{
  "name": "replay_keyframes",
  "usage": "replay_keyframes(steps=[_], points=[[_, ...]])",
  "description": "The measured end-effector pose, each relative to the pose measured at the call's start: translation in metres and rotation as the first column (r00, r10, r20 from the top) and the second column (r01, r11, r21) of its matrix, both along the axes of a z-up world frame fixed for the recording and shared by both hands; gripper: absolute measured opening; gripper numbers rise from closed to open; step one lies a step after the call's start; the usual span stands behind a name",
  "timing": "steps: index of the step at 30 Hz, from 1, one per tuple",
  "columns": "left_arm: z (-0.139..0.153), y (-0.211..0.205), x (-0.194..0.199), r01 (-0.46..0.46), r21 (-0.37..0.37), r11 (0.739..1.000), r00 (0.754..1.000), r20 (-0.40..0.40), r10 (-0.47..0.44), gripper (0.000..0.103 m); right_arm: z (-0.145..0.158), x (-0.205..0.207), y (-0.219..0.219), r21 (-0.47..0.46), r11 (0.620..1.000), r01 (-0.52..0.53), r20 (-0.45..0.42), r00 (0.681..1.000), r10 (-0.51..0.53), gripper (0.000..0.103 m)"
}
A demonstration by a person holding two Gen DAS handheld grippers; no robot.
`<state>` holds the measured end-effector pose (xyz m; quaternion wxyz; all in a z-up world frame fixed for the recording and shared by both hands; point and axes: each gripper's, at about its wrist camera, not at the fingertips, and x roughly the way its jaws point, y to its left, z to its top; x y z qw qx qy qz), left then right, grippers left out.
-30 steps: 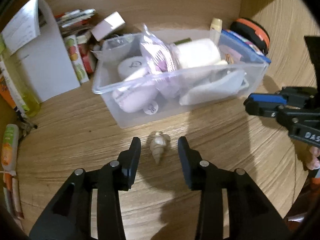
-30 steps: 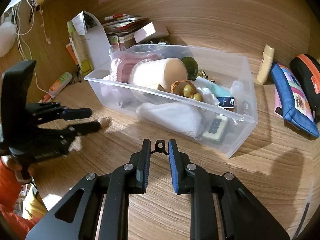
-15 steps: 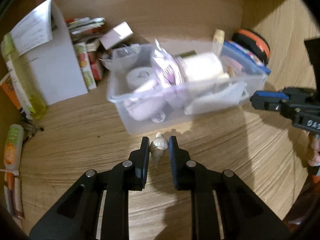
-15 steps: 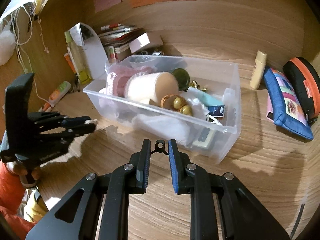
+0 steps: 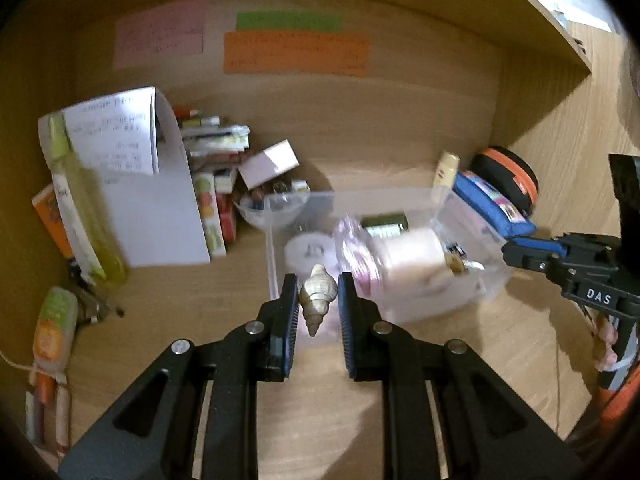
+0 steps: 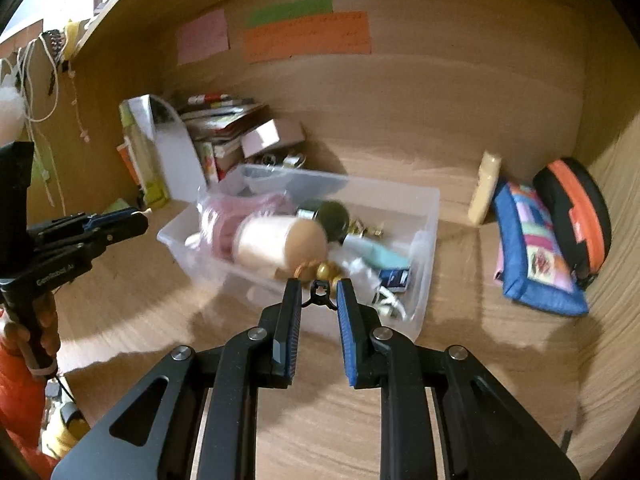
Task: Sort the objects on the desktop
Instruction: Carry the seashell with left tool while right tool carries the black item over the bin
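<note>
The left gripper point(image 5: 318, 308) has its jaws clenched on a small cream-and-brown spiral seashell point(image 5: 317, 296), held pointed end toward the camera, just above the near left corner of the clear plastic storage bin point(image 5: 472, 296) on the wooden worktop point(image 5: 192, 320). The right gripper point(image 6: 319, 302) has its jaws clenched on a small black wire clip point(image 6: 319, 295), at the near wall of the same bin.

Inside the bin, the contents are blurred, but a cream cylinder with a tan end point(image 6: 280, 246), a crumpled pink plastic bag point(image 6: 236, 216), a dark green round object point(image 6: 332, 216), gold beads point(image 6: 326, 270) and a pale teal tube point(image 6: 376, 254) show.

Left of the bin and farther back stand a white curved paper holder point(image 5: 160, 208), a yellow-green bottle point(image 5: 86, 216), a stack of booklets and small cartons point(image 5: 216, 168) and a pale pink box point(image 5: 269, 164). A green-and-orange tube point(image 5: 50, 332) lies at the near left of the worktop. Right of the bin are a cream tube point(image 6: 485, 188) leaning on the back wall, a blue patchwork pouch point(image 6: 536, 248) and a black-and-orange case point(image 6: 572, 216). Pink, green and orange paper notes point(image 6: 304, 34) are stuck on the far wall.
</note>
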<state>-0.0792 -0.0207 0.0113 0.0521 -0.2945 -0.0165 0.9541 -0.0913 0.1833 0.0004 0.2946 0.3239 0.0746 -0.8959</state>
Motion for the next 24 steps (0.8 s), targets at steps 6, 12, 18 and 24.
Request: replay_keyframes(steps=[6, 12, 18, 24], points=[[0.012, -0.004, -0.022, 0.012, 0.061, 0.998, 1.000, -0.013, -0.011, 0.019, 0.017, -0.019, -0.008, -0.004, 1.000, 0.023, -0.039, 0.999, -0.024, 0.016], [0.021, -0.007, -0.049, 0.004, 0.111, 0.994, 1.000, -0.017, -0.002, 0.019, 0.013, -0.060, -0.010, -0.024, 0.998, 0.062, 0.013, 0.998, -0.061, 0.016], [0.014, -0.005, -0.075, -0.003, 0.091, 0.996, 1.000, 0.012, 0.002, 0.019, 0.005, -0.081, -0.021, -0.023, 0.998, 0.059, 0.037, 0.998, -0.058, 0.016], [-0.005, -0.005, -0.102, -0.010, 0.067, 0.998, 0.998, 0.056, 0.006, 0.019, -0.008, -0.098, -0.027, -0.088, 0.996, 0.028, 0.106, 0.994, -0.019, 0.016]])
